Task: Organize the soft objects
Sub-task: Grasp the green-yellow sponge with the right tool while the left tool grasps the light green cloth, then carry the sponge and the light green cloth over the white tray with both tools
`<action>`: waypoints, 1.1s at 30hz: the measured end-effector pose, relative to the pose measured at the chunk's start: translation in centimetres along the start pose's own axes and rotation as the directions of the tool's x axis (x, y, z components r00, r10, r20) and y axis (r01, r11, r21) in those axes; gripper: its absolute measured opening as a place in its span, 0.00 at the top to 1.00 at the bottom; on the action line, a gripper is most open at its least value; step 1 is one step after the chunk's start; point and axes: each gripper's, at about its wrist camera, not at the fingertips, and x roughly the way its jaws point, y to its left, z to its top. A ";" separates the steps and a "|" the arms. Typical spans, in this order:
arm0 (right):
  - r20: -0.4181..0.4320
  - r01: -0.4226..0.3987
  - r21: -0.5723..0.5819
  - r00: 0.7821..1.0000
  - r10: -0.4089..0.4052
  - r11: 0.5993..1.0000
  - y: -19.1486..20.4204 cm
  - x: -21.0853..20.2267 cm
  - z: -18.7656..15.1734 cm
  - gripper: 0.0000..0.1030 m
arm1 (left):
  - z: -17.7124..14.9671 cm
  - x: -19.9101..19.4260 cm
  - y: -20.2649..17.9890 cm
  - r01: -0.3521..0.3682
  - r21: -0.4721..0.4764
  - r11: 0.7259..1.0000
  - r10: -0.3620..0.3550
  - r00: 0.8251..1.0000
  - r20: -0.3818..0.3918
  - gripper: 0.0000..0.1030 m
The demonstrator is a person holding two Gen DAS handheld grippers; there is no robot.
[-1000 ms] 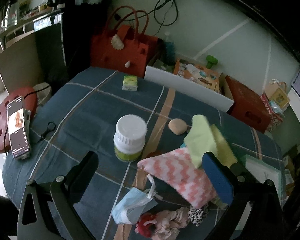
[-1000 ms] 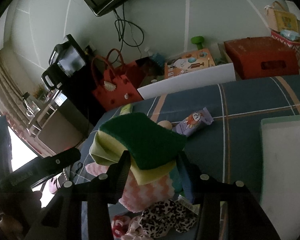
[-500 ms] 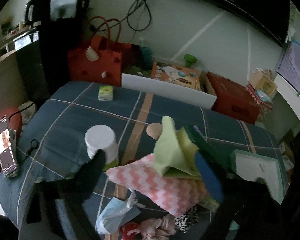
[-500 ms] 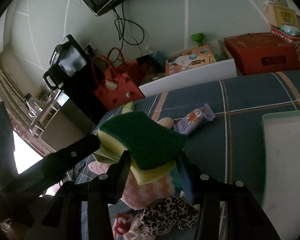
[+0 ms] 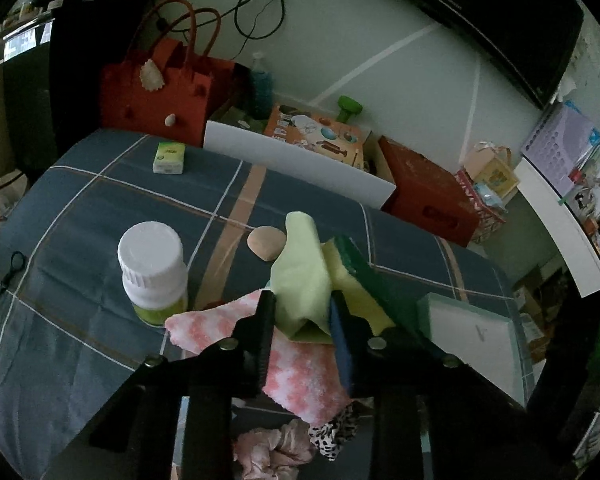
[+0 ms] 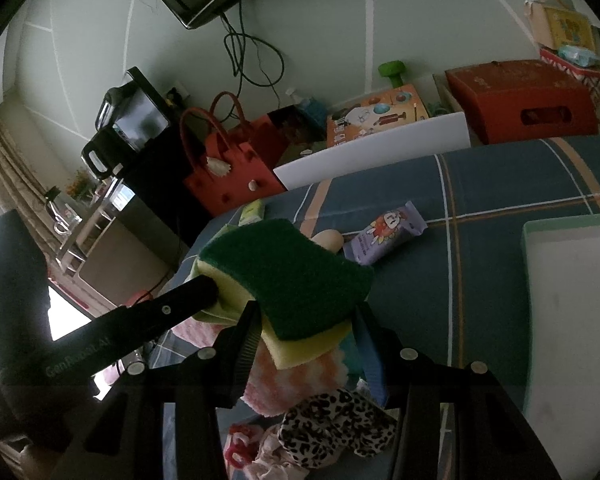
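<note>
My left gripper [image 5: 302, 320] has its jaws closing on a light green cloth [image 5: 300, 276], which is pinched between the pads. The cloth drapes against a yellow sponge with a dark green scouring face [image 6: 284, 276]. My right gripper [image 6: 306, 332] is shut on that sponge and holds it above the table. In the right wrist view one of the left fingers [image 6: 160, 312] reaches in from the left to the sponge's edge. Under both lie a pink-and-white zigzag cloth [image 5: 300, 364], a leopard-print scrunchie [image 6: 332, 420] and a crumpled pink fabric [image 5: 268, 448].
A white tray with a teal rim [image 5: 472, 332] sits to the right on the blue plaid tablecloth. A white-capped bottle [image 5: 154, 268], a beige pad [image 5: 266, 242], a purple snack pack [image 6: 384, 236] and a tissue pack [image 5: 169, 157] lie around. A red bag [image 5: 160, 92] stands behind.
The left gripper swung right and down toward the sponge stack, and its wide-open jaws narrowed around the light green cloth. The right gripper kept still with the sponge.
</note>
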 end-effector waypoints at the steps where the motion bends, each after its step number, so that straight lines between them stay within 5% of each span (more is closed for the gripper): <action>1: 0.000 0.001 0.000 1.000 -0.001 1.000 0.0 0.0 0.0 0.52 | -0.1 0.0 0.0 0.004 -0.002 1.000 -0.004 1.000 0.000 0.80; 8: 0.007 0.010 0.015 1.000 -0.010 1.000 -0.4 0.0 0.0 0.52 | -0.1 -0.2 0.1 0.014 -0.008 1.000 -0.014 1.000 0.009 0.89; 18: 0.036 0.025 0.075 0.999 -0.028 0.997 -2.1 -1.0 0.4 0.53 | 0.1 -0.2 0.7 0.008 -0.029 1.000 -0.007 1.000 0.023 0.90; 33: 0.090 0.046 0.073 0.995 -0.053 0.996 -2.3 -3.0 0.8 0.53 | 0.5 -1.9 -1.4 0.085 0.037 0.996 -0.088 0.989 0.121 0.91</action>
